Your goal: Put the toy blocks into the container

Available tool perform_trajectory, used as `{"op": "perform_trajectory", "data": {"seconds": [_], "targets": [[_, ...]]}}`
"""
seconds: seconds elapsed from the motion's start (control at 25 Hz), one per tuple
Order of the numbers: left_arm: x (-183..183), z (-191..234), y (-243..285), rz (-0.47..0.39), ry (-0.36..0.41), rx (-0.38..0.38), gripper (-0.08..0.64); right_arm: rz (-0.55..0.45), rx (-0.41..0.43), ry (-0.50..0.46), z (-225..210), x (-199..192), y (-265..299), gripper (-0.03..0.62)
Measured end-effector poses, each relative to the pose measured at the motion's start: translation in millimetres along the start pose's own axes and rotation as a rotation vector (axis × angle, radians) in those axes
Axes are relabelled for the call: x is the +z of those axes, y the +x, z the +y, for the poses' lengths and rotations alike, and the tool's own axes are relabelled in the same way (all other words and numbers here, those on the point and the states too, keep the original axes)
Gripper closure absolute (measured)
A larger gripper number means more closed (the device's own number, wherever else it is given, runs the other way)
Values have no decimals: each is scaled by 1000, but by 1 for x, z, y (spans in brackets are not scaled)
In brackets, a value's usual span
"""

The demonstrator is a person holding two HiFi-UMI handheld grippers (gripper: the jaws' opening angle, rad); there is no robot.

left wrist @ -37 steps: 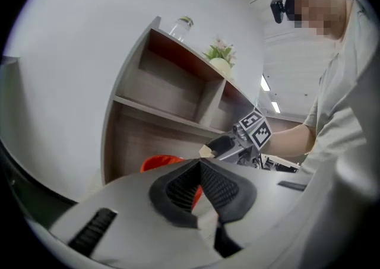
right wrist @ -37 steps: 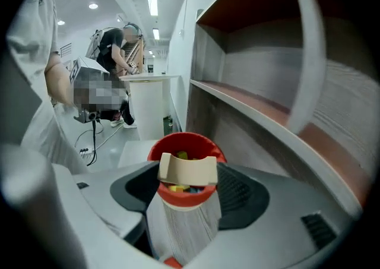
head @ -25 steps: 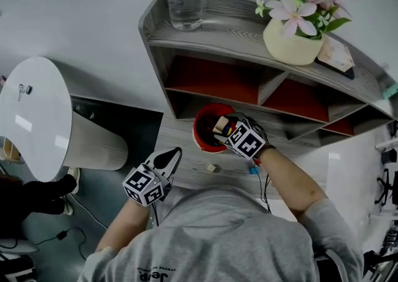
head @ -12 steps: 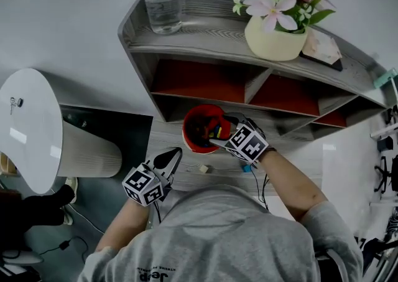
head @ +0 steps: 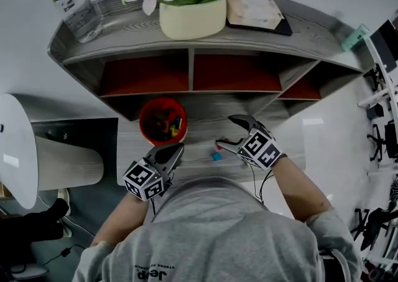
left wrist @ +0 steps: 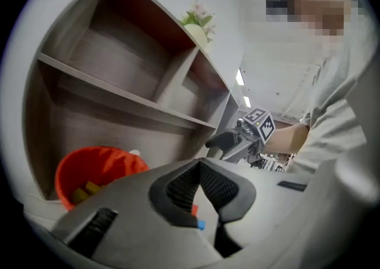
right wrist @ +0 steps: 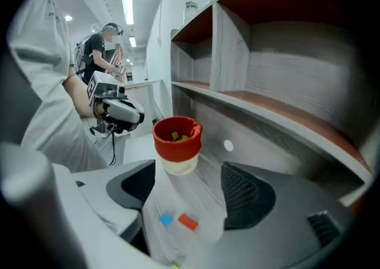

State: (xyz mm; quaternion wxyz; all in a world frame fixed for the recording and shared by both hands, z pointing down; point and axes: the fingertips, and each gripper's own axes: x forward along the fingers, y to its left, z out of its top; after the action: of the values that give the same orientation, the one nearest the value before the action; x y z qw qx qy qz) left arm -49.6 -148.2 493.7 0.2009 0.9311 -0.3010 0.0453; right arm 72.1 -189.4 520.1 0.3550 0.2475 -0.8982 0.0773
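The grey shelf unit (head: 186, 38) rises behind the desk surface (head: 199, 126). The red container (head: 143, 126) stands just in front of its lower edge, with blocks inside. Right of the container the desk is free. There the right gripper (head: 227, 132) hangs with jaws wide apart, just closing a little. A red block (right wrist: 188, 221) and a blue block (right wrist: 165, 220) lie between them, untouched. On the near side of the container the left gripper (head: 176, 150) has its fingers together and holds nothing.

I see a grey wood-grain shelf unit (head: 292, 38) with red-backed compartments against a white wall (head: 25, 38), and along its top a cream flower pot (head: 191, 20), a clear bottle (head: 73, 7) and a flat book-like thing (head: 255, 12). Left of the grey surface (head: 205, 120) sits a white rounded appliance (head: 62, 162), perhaps a fan or heater, over a dark floor (head: 68, 212). Strip lights (right wrist: 127, 6) run along a white ceiling.
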Motion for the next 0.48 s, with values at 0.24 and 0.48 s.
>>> {"op": "perform_trajectory", "data": {"seconds": [0.24, 0.48], "targets": [[-37, -70, 92, 96, -17, -92, 551, 80, 49, 61, 4, -118, -41, 243], [-101, -120, 165, 229, -49, -93, 551, 166, 156, 25, 24, -225, -27, 274]]}}
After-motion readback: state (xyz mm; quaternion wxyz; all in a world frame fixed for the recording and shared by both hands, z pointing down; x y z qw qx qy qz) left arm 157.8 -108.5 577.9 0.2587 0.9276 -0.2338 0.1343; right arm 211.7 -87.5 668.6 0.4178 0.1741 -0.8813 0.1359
